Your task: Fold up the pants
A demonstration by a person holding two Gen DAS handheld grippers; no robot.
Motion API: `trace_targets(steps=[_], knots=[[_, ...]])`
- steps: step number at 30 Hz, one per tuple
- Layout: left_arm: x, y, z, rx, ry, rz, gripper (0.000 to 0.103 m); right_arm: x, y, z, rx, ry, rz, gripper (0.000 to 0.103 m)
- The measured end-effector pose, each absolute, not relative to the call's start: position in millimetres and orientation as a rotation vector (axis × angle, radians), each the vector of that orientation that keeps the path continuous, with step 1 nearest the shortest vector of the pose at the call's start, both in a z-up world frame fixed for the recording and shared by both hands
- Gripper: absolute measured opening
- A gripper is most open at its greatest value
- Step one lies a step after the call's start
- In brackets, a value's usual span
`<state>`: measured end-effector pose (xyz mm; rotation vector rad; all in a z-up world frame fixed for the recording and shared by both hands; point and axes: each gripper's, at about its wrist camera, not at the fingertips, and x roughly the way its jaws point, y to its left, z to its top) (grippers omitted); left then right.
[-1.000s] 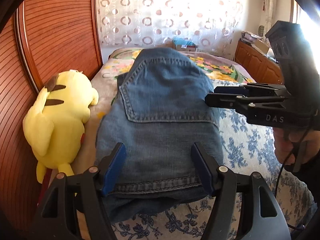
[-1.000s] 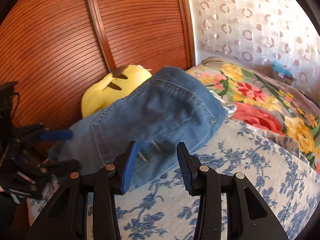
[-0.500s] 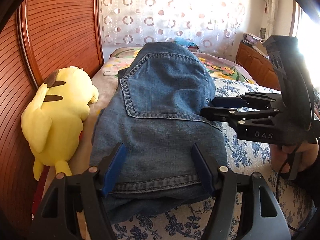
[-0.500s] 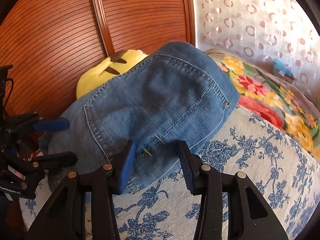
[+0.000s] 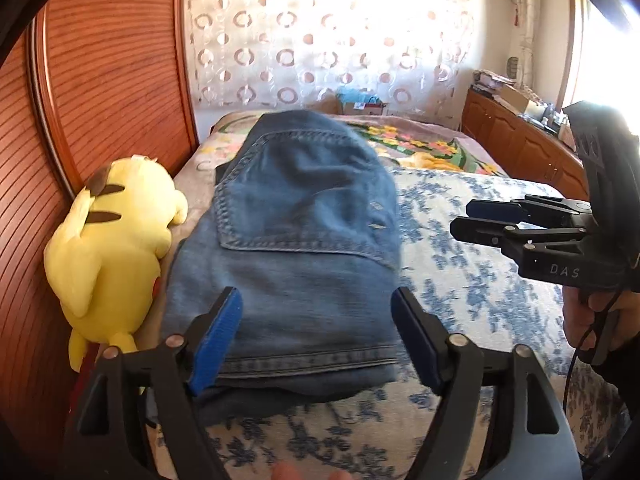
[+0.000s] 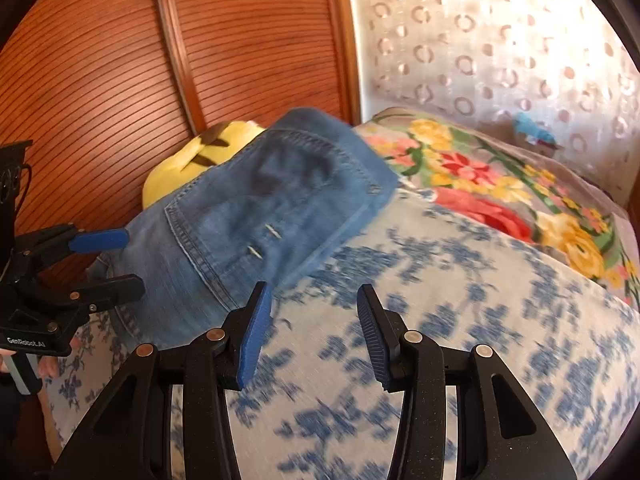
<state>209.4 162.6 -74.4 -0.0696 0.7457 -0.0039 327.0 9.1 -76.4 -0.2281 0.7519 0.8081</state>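
One pair of blue denim pants point(image 5: 292, 248), folded into a thick stack, lies on a bed with a white quilt printed with blue flowers point(image 5: 472, 292). One yellow plush toy with black-tipped ears point(image 5: 116, 236) lies touching the pants along their left side, against a reddish ribbed wooden wardrobe door point(image 5: 104, 64). Two black grippers with blue pads are in sight, one in each hand.

In the left wrist view the pants fill the centre of the frame, running from the lower middle up toward a floral blanket in red, yellow and green point(image 5: 420, 144) at the far end of the bed. A back pocket with pale double stitching faces up, and the hemmed waist edge lies nearest the camera. The cloth is slightly rumpled and blurred at its far end.

The left gripper point(image 5: 316, 336) sits at the bottom of that view, its jaws spread wide, one on each side of the near end of the pants; they have just been opening further and do not press on the denim. The right gripper point(image 6: 314, 332) sits at the bottom of the right wrist view, its jaws partly apart over bare quilt just beside the right edge of the pants, holding nothing.
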Motion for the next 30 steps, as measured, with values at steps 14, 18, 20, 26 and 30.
trace_targets(steps=[14,18,20,26,30], knots=[[195.0,90.3,-47.0,-0.017,0.678,-0.102,0.088,285.4,-73.3,-32.7,-0.174,0.642,0.670,0.054],[185.1,71.1,-33.3,-0.005,0.645,-0.119,0.088,269.5,-98.6,-22.4,-0.153,0.611,0.624,0.057],[180.4,62.8,-26.5,0.003,0.633,-0.116,0.088,260.4,-111.6,-16.1,-0.143,0.591,0.598,0.058],[159.6,36.9,-1.4,0.028,0.582,-0.120,0.088,227.9,-144.8,3.6,-0.127,0.513,0.532,0.073],[145.0,25.7,12.5,0.033,0.549,-0.109,0.088,209.2,-158.9,13.3,-0.110,0.480,0.503,0.080]])
